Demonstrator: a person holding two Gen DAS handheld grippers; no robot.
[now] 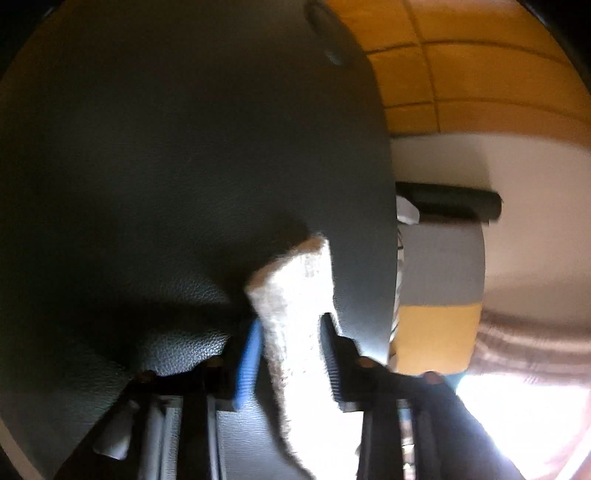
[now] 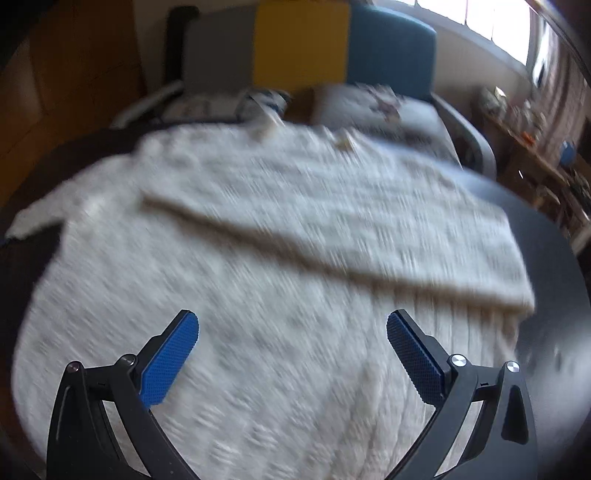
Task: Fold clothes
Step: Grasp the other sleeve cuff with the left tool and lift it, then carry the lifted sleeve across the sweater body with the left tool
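Note:
A white knit sweater (image 2: 258,229) lies spread over a dark round table (image 2: 546,280), with one part folded across it as a long band (image 2: 369,236). My right gripper (image 2: 293,332) hovers over the near part of the sweater, fingers wide apart and nothing between them. In the left wrist view a strip of the same white knit (image 1: 295,295) runs between the blue pad (image 1: 249,354) and the black finger (image 1: 332,354). My left gripper (image 1: 290,332) is shut on that strip, close above the dark table top (image 1: 184,166). The image is motion-blurred.
A chair back in grey, yellow and blue panels (image 2: 303,44) stands behind the table, with patterned cloth (image 2: 376,103) on its seat. Wooden cabinet fronts (image 1: 461,66) are at the back. A cluttered shelf (image 2: 535,122) and a bright window (image 2: 487,22) lie to the right.

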